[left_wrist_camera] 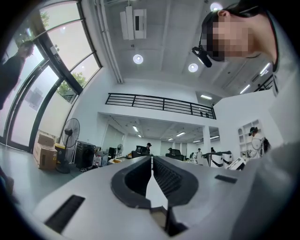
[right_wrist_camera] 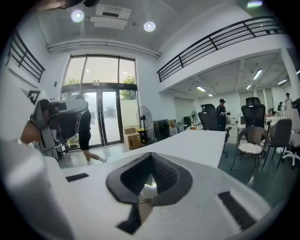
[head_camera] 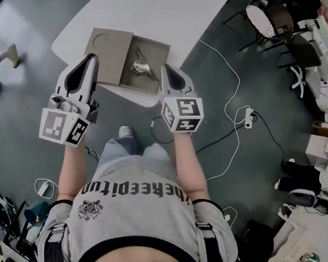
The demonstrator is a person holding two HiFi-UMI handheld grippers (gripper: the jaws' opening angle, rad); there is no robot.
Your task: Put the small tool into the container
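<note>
**Head view.** The small tool (head_camera: 141, 67), a metallic piece, lies inside the open container (head_camera: 156, 49) at the near edge of the white table (head_camera: 143, 6). A flat lid (head_camera: 109, 46) rests touching the container's left side. The tool's long axis runs diagonally, from far-left to near-right. The left gripper (head_camera: 90, 59) and right gripper (head_camera: 170, 70) flank the container, and the tool lies between them, nearer the right.

**Gripper views.** Both point out across the room, not at the tool. The left fingers (left_wrist_camera: 165, 174) and right fingers (right_wrist_camera: 164, 172) are pressed together on nothing. The placement appears complete.
</note>
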